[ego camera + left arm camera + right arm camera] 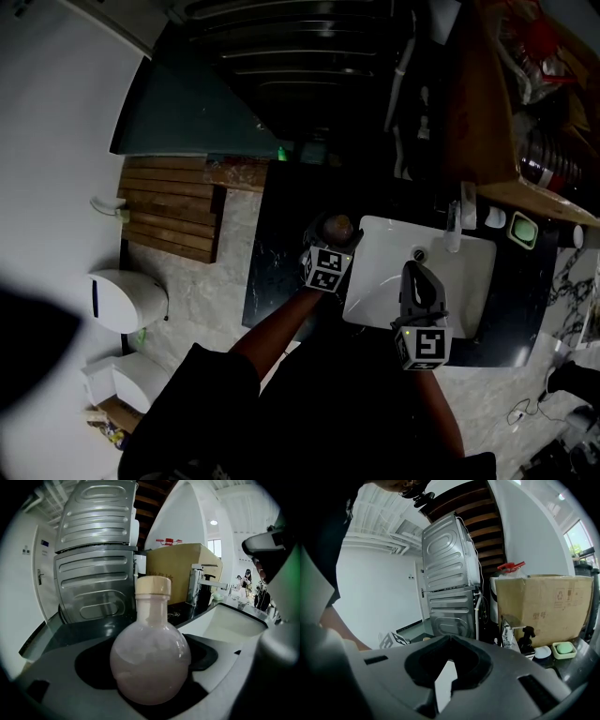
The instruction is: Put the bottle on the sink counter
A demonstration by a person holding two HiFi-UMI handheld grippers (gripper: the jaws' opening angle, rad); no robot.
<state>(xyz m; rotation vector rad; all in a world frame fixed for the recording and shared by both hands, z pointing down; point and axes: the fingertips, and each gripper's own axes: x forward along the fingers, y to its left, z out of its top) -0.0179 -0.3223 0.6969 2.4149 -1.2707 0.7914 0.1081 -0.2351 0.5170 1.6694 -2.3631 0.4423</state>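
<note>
Head view: your left tool [330, 246] grasps the bottle [338, 227] over the dark surface [281, 244], just left of the white sink [375, 253]. Your right tool [415, 277] is over the basin.

Left gripper view: the round, cream-capped bottle stands upright, clamped between the jaws.

Right gripper view: the jaws are clenched on nothing. The print on the cardboard box [543, 606] is too blurred to read.
</note>
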